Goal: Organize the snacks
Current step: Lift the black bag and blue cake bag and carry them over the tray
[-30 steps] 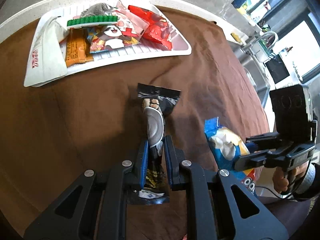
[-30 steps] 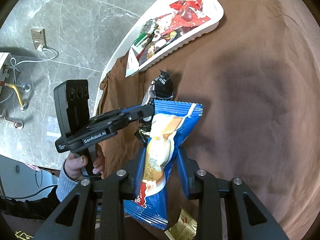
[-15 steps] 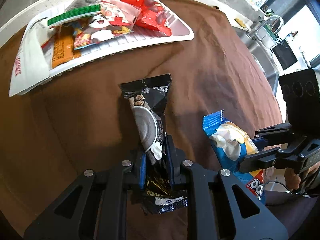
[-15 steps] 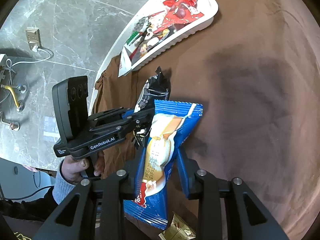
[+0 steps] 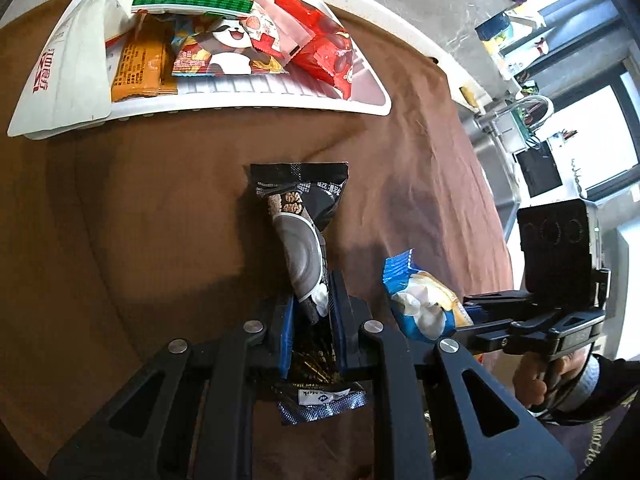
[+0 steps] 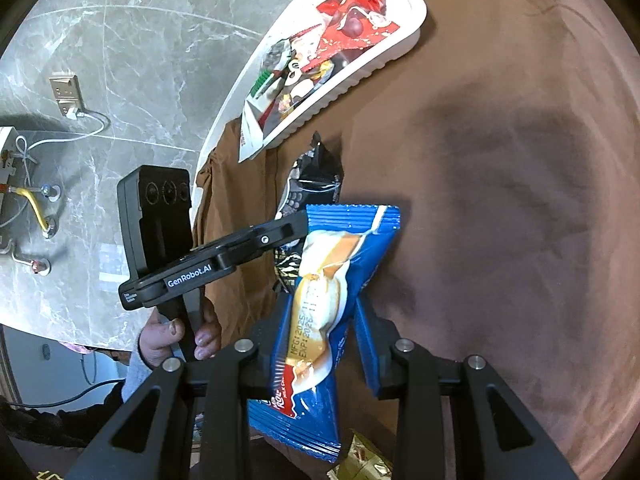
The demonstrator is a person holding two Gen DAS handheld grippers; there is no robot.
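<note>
My left gripper (image 5: 312,300) is shut on a black snack packet (image 5: 298,220) and holds it above the brown tablecloth (image 5: 160,208). My right gripper (image 6: 324,308) is shut on a blue snack packet (image 6: 332,280), held upright. The blue packet also shows in the left wrist view (image 5: 416,300), right of the black packet, and the black packet shows in the right wrist view (image 6: 316,184). A white tray (image 5: 248,100) at the far side holds several snacks: a red packet (image 5: 328,56), a panda packet (image 5: 224,48), an orange bar (image 5: 144,64) and a white pouch (image 5: 68,80).
The round table has a white rim (image 5: 400,28) under the cloth. A kitchen sink and tap (image 5: 528,112) lie beyond it at the right. A gold wrapper (image 6: 360,460) shows under my right gripper. The floor is grey marble (image 6: 140,60).
The left gripper has moved closer to the white tray with the black packet, so the tray looks larger. The right gripper keeps the blue packet and has barely shifted.
</note>
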